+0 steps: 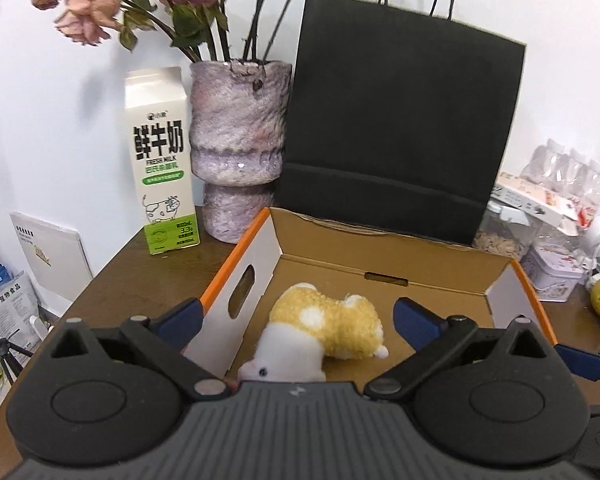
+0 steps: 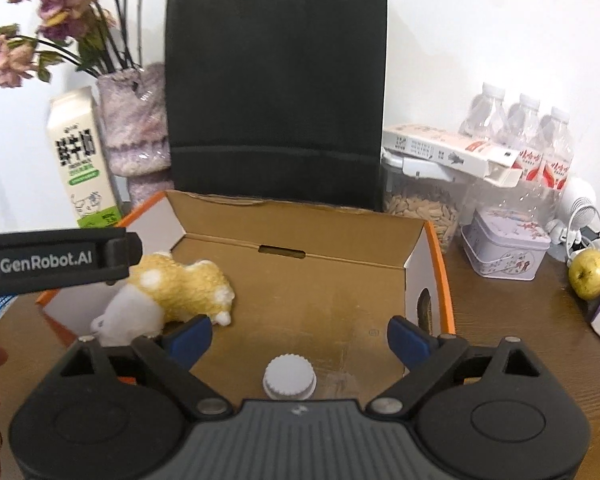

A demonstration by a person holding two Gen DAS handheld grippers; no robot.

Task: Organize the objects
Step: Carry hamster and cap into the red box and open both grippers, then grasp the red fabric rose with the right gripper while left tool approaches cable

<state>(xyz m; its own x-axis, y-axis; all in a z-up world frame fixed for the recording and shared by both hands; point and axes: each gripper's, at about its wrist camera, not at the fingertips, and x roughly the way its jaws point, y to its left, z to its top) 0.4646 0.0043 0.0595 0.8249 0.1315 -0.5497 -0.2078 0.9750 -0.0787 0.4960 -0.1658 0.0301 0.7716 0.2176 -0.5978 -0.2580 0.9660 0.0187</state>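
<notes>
Both tongs, left (image 1: 296,314) and right (image 2: 300,336), stand wide and hold nothing. The plush toy (image 1: 326,330) lies in the cardboard box (image 1: 380,248), by its left wall; it looks soft and light, best pinched across its plump yellow middle. A white-capped bottle (image 2: 289,376) lies at the box's near edge; likely slippery.

bottle (image 2: 290,376) body hidden, flowers (image 1: 92,16) cropped

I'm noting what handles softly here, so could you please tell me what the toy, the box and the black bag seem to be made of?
Toy: plush fabric, by its nubby yellow and white pile.
Box: corrugated cardboard, matte brown inside, white outside with orange edges; folded flaps show.
Bag: probably matte paper, since it stands stiff and creased, with thin cord handles.
</notes>
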